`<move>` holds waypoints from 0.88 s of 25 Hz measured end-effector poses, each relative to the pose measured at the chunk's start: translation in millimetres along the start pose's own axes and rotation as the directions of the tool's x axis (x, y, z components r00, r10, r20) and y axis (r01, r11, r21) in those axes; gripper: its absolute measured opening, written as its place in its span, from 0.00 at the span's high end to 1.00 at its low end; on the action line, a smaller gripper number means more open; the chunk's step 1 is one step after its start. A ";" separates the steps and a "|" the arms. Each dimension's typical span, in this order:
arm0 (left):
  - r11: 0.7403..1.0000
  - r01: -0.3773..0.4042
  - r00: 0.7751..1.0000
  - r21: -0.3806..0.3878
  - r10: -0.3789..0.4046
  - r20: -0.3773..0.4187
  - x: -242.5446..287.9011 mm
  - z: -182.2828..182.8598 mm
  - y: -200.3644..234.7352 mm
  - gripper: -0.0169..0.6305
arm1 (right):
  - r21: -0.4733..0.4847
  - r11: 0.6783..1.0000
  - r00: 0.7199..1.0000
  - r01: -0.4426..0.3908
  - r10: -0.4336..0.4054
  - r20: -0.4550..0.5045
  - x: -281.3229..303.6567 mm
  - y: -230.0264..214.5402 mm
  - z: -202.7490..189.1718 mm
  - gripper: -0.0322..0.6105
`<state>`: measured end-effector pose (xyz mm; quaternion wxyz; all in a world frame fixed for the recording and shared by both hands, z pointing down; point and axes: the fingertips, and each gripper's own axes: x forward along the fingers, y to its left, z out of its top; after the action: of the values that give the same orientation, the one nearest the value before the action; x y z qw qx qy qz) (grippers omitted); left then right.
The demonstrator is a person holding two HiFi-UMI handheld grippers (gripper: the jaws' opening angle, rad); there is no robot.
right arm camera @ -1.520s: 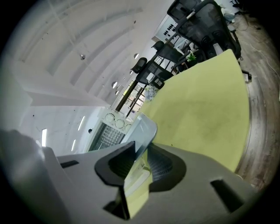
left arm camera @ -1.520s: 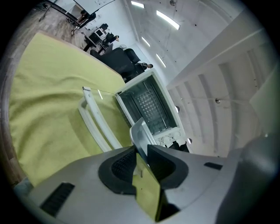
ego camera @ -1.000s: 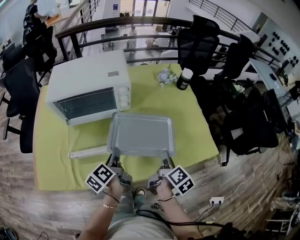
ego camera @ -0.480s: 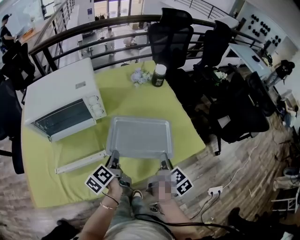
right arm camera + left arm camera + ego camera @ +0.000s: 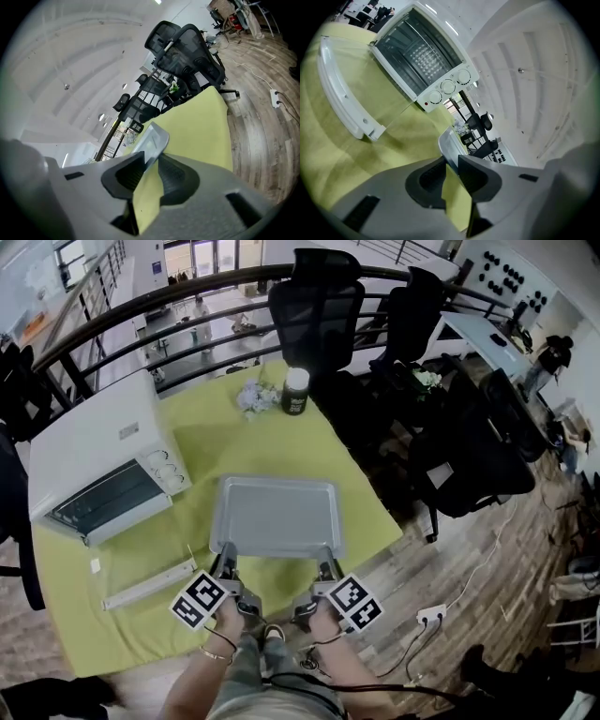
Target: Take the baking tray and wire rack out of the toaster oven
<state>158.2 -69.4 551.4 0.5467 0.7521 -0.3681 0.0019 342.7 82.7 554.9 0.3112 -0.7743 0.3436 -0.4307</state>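
The baking tray (image 5: 277, 517) is out of the toaster oven (image 5: 94, 460) and is held over the near right part of the surface (image 5: 281, 442), which is covered with a yellow-green cloth. The person grips the tray's near rim at both corners: the left tongs (image 5: 225, 563) are clamped on the left end of that rim and the right tongs (image 5: 326, 568) on the right end. In the left gripper view the thin grey rim (image 5: 447, 145) sits pinched between the two dark pads, and in the right gripper view the tray's rounded corner (image 5: 154, 140) is pinched the same way. The tray is empty, lies level and stands well apart from the white oven, which is at the far left of the surface. The oven's glass door is folded down flat towards the person, and its white handle (image 5: 150, 585) lies just left of the left tongs. Near the far edge of the surface a black jar (image 5: 296, 392) with a white lid stands beside a small bunch of flowers (image 5: 251, 397). Black office chairs (image 5: 319, 306) stand beyond and to the right.
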 end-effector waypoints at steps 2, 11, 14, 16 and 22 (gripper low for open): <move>1.000 -0.006 1.000 0.005 0.006 -0.002 6.9 -0.4 2.2 0.86 | 0.003 1.000 1.000 0.004 -0.004 -0.003 7.0 -3.6 0.2 0.81; 0.999 -0.032 0.999 -0.003 0.032 0.002 30.2 -6.3 18.8 0.86 | -0.006 1.000 0.999 0.018 -0.018 -0.027 32.1 -18.6 -1.7 0.81; 0.999 -0.040 0.999 -0.005 0.040 0.002 34.1 -8.7 24.3 0.86 | -0.007 1.000 0.999 0.024 -0.024 -0.034 36.7 -23.4 -3.9 0.81; 0.999 -0.049 0.999 -0.009 0.049 0.000 34.1 -10.9 28.5 0.86 | -0.006 1.000 0.999 0.031 -0.031 -0.042 37.7 -26.9 -6.7 0.81; 0.998 -0.068 0.998 -0.018 0.068 -0.007 33.6 -16.3 37.7 0.86 | -0.012 0.999 0.998 0.040 -0.041 -0.054 39.8 -33.4 -11.6 0.81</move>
<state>168.2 -79.5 602.6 0.5542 0.7343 -0.3916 0.0196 356.9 67.8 604.0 0.2886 -0.7710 0.3384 -0.4558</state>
